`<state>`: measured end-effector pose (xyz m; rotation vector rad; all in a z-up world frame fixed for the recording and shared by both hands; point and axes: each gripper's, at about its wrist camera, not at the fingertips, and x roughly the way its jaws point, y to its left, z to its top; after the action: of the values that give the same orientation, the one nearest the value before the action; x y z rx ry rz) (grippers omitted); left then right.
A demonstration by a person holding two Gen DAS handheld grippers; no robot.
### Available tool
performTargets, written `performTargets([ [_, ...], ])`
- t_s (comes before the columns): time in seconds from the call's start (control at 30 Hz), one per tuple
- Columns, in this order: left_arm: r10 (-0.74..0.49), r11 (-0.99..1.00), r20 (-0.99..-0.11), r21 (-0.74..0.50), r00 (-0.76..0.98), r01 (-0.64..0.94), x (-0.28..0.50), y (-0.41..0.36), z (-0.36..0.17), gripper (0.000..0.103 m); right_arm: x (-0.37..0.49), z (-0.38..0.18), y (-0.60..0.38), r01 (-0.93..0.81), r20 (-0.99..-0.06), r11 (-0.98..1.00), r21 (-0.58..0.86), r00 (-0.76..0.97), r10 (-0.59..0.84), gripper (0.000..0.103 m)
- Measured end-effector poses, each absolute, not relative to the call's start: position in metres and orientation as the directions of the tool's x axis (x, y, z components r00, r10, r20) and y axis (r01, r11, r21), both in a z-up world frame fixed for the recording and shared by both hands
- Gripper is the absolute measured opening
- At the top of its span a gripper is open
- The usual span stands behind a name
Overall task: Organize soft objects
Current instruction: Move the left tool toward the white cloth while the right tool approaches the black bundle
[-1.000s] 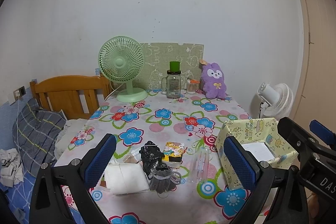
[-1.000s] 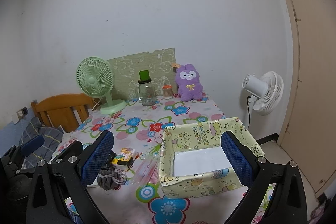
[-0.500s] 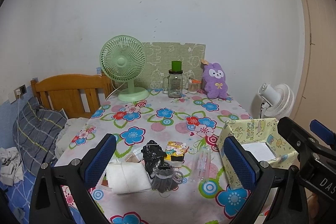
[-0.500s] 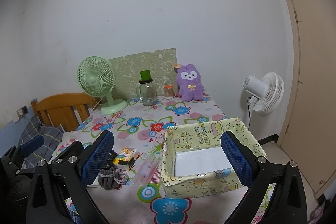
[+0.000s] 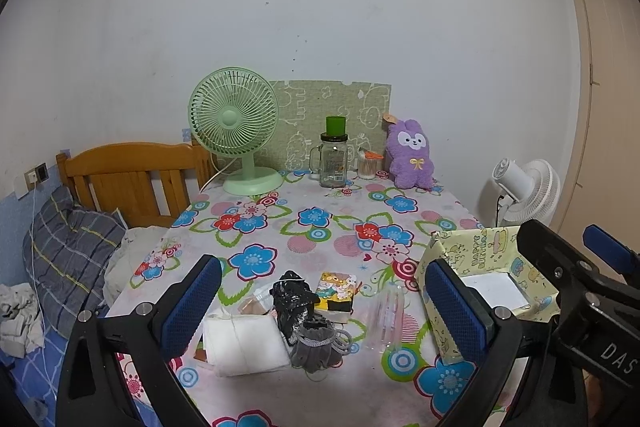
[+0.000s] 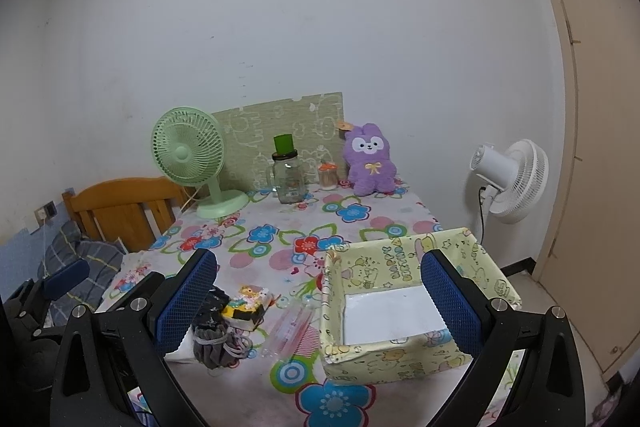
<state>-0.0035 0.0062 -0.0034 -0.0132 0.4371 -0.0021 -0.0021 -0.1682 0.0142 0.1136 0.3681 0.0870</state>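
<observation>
- Tablecloth (image 5: 320, 227) with bright flowers covered the table; every place below is given relative to the yellow box (image 6: 404, 307) at its near right corner.
- Yellow box stood open-topped, printed with cartoon figures, its white floor bare.
- Clear plastic packet (image 5: 386, 315) lay just left of the box, apart from its wall.
- Further left sat a small cartoon-printed pack (image 5: 336, 291), then a black crumpled bag (image 5: 292, 301) touching a grey drawstring pouch (image 5: 318, 345) in front of it.
- White folded cloth (image 5: 244, 341), tied with thread, lay furthest left of the box, beside the pouch.
- Purple plush rabbit (image 6: 370, 165) sat upright well behind the box at the far edge, against the wall.
- Glass jar (image 6: 288, 173) with a green cap and a green desk fan (image 6: 192, 163) stood left of the rabbit; a white floor fan (image 6: 512, 183) stood off the table, behind and right of the box.
- Left gripper (image 5: 320, 311) hung above the soft pile, fingers (image 5: 192, 303) spread wide, grasping nothing.
- Right gripper (image 6: 320, 307) hovered over the box's left wall, fingers (image 6: 450, 301) likewise released and empty.
</observation>
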Motion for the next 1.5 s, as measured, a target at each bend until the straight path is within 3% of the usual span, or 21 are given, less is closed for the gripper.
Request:
performTargets([
  [0.4,-0.009,1.000,-0.458,-0.012,0.889,0.004,0.019,0.023,-0.014,0.098,0.015,0.006,-0.145,-0.087,-0.374,0.988,0.127,0.919,0.129,0.099],
  [1.33,0.022,1.000,-0.626,0.006,0.780,-0.023,0.068,0.072,-0.083,0.097,0.080,-0.056,-0.069,-0.174,-0.536,0.981,0.085,0.822,0.192,0.096],
  [1.5,0.023,1.000,-0.659,0.005,0.751,-0.025,0.074,0.078,-0.097,0.097,0.088,-0.065,-0.055,-0.199,-0.571,0.978,0.065,0.797,0.199,0.092],
])
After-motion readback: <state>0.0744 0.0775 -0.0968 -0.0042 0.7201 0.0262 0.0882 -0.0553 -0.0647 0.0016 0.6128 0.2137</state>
